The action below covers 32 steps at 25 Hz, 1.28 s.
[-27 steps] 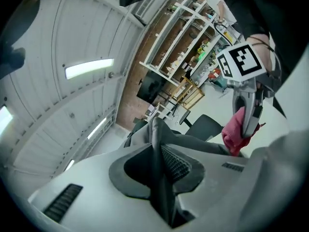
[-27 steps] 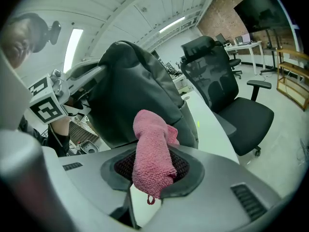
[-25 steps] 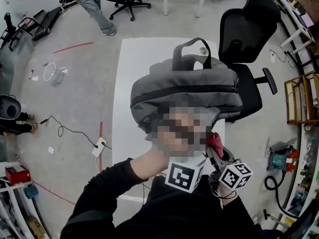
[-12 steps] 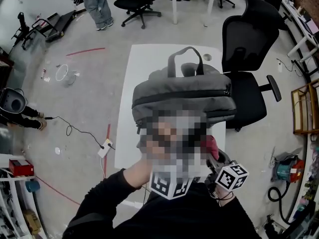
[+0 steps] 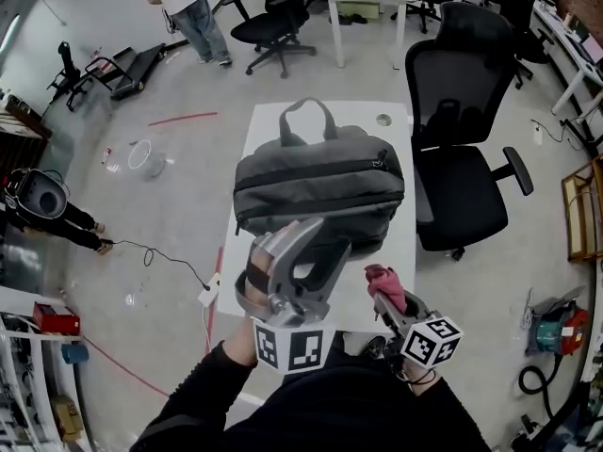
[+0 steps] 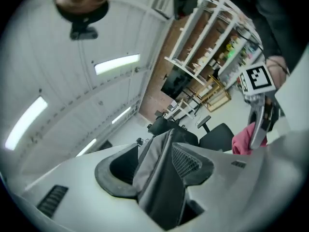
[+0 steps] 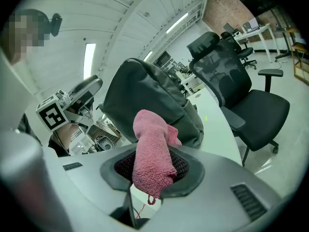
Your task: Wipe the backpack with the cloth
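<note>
The grey backpack [image 5: 320,182] lies on the white table [image 5: 273,130], handle at the far side. My left gripper [image 5: 325,235] hovers at its near edge with its jaws opening. In the left gripper view a fold of the backpack's grey fabric [image 6: 157,173] stands loosely between the spread fingers. My right gripper [image 5: 388,299] is at the table's near right corner, shut on a pink cloth [image 5: 384,281]. The right gripper view shows the cloth [image 7: 152,153] sticking up from the jaws, with the backpack [image 7: 145,95] just beyond it.
A black office chair [image 5: 462,158] stands close to the table's right side. A cable and power strip [image 5: 209,295] lie on the floor at the left, near a clear bucket [image 5: 146,156]. A person [image 5: 193,8] and more chairs are at the back.
The left gripper's jaws have spread apart and it has drawn back toward me from the backpack. The right gripper has shifted a little with the cloth. The view has tilted up.
</note>
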### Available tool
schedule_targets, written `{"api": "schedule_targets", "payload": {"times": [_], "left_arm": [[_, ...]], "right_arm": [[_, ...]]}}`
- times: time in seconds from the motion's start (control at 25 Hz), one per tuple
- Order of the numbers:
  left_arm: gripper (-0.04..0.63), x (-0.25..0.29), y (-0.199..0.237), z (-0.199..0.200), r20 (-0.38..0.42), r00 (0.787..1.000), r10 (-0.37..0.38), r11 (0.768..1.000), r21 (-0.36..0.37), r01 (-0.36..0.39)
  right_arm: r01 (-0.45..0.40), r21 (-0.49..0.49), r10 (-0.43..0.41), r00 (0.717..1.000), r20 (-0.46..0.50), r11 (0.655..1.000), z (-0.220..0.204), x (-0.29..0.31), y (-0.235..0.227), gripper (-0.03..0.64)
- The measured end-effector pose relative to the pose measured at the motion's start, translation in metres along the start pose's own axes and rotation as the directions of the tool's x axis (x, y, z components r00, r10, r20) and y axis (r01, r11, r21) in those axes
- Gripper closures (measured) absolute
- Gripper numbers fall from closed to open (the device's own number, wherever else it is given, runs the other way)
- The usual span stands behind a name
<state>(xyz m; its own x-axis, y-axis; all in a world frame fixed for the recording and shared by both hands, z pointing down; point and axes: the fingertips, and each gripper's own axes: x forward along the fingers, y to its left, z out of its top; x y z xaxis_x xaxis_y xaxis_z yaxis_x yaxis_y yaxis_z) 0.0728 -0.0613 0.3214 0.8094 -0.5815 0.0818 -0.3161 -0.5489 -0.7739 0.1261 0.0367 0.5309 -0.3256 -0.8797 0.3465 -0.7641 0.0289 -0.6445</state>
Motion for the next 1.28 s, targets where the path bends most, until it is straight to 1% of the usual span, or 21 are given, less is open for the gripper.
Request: {"api": "schedule_targets", "payload": {"times": [0.08,0.16,0.2,0.28,0.32,0.36,0.4,0.44,0.52,0.56,0.6,0.64,0.68,0.84,0.88,0.92,1.0,1.08,1.12,1.16,1.28], "left_arm": [[0.367,-0.006,0.006,0.001,-0.016,1.000,-0.004,0.987,-0.163,0.001],[0.368,-0.015,0.010,0.011,-0.001,1.000,-0.006,0.963,-0.270,0.005],[0.369,-0.021,0.006,0.016,0.009,1.000,-0.021,0.949,-0.315,0.023],[0.400,-0.034,-0.018,0.025,0.027,0.996,-0.083,0.910,-0.406,0.087],[0.420,-0.040,-0.035,0.031,0.042,0.992,-0.119,0.885,-0.449,0.125],[0.433,-0.046,-0.052,0.037,0.062,0.986,-0.153,0.853,-0.495,0.163],[0.437,-0.052,-0.069,0.043,0.082,0.980,-0.181,0.810,-0.552,0.196],[0.440,-0.058,-0.085,0.048,0.098,0.974,-0.205,0.752,-0.620,0.221],[0.442,-0.071,-0.114,0.054,0.107,0.961,-0.255,0.619,-0.746,0.247],[0.443,-0.077,-0.127,0.055,0.103,0.955,-0.279,0.568,-0.784,0.250],[0.443,-0.082,-0.139,0.056,0.093,0.950,-0.299,0.536,-0.807,0.248],[0.445,-0.086,-0.149,0.056,0.081,0.946,-0.315,0.517,-0.821,0.243],[0.446,-0.091,-0.158,0.055,0.068,0.943,-0.326,0.507,-0.830,0.234],[0.451,-0.113,-0.176,0.030,-0.004,0.934,-0.356,0.502,-0.844,0.188],[0.453,-0.119,-0.177,0.022,-0.016,0.933,-0.358,0.497,-0.849,0.176],[0.454,-0.124,-0.176,0.015,-0.024,0.934,-0.357,0.487,-0.858,0.165],[0.456,-0.133,-0.169,0.002,-0.017,0.938,-0.346,0.449,-0.881,0.150],[0.457,-0.140,-0.159,-0.006,0.009,0.944,-0.330,0.409,-0.900,0.151],[0.457,-0.143,-0.154,-0.009,0.027,0.947,-0.321,0.395,-0.905,0.159],[0.457,-0.149,-0.149,-0.013,0.045,0.948,-0.314,0.388,-0.906,0.171],[0.457,-0.179,-0.132,-0.038,0.079,0.948,-0.307,0.391,-0.898,0.201]], "right_arm": [[-0.010,-0.003,0.010,1.000,0.003,1.000,-0.001,-0.014,-0.003,0.503],[-0.020,-0.011,0.020,1.000,0.009,1.000,-0.001,-0.027,-0.004,0.503],[-0.028,-0.016,0.028,0.999,0.015,0.999,0.001,-0.034,-0.004,0.503],[-0.056,-0.035,0.057,0.998,0.031,0.998,0.005,-0.047,0.000,0.503],[-0.073,-0.053,0.075,0.996,0.039,0.996,0.008,-0.052,0.004,0.503],[-0.087,-0.075,0.091,0.995,0.045,0.993,0.010,-0.058,0.008,0.503],[-0.099,-0.101,0.104,0.993,0.050,0.990,0.012,-0.064,0.012,0.503],[-0.107,-0.127,0.114,0.992,0.052,0.986,0.014,-0.070,0.015,0.503],[-0.121,-0.169,0.131,0.990,0.050,0.978,0.013,-0.082,0.021,0.503],[-0.128,-0.183,0.138,0.989,0.044,0.975,0.011,-0.088,0.022,0.503],[-0.135,-0.192,0.144,0.989,0.034,0.972,0.007,-0.093,0.022,0.503],[-0.140,-0.198,0.147,0.989,0.018,0.970,0.001,-0.096,0.022,0.503],[-0.145,-0.203,0.147,0.989,-0.002,0.968,-0.007,-0.097,0.020,0.503],[-0.144,-0.179,0.133,0.989,-0.071,0.973,-0.041,-0.087,0.015,0.503],[-0.140,-0.173,0.129,0.989,-0.075,0.975,-0.046,-0.084,0.017,0.503],[-0.137,-0.174,0.126,0.989,-0.074,0.975,-0.049,-0.081,0.022,0.503],[-0.134,-0.191,0.124,0.990,-0.064,0.972,-0.051,-0.076,0.035,0.503],[-0.126,-0.215,0.116,0.992,-0.059,0.968,-0.052,-0.069,0.047,0.503],[-0.119,-0.225,0.107,0.992,-0.062,0.967,-0.054,-0.064,0.052,0.503],[-0.111,-0.233,0.097,0.993,-0.070,0.966,-0.060,-0.060,0.058,0.503],[-0.083,-0.245,0.060,0.993,-0.102,0.966,-0.089,-0.039,0.084,0.503]]}}
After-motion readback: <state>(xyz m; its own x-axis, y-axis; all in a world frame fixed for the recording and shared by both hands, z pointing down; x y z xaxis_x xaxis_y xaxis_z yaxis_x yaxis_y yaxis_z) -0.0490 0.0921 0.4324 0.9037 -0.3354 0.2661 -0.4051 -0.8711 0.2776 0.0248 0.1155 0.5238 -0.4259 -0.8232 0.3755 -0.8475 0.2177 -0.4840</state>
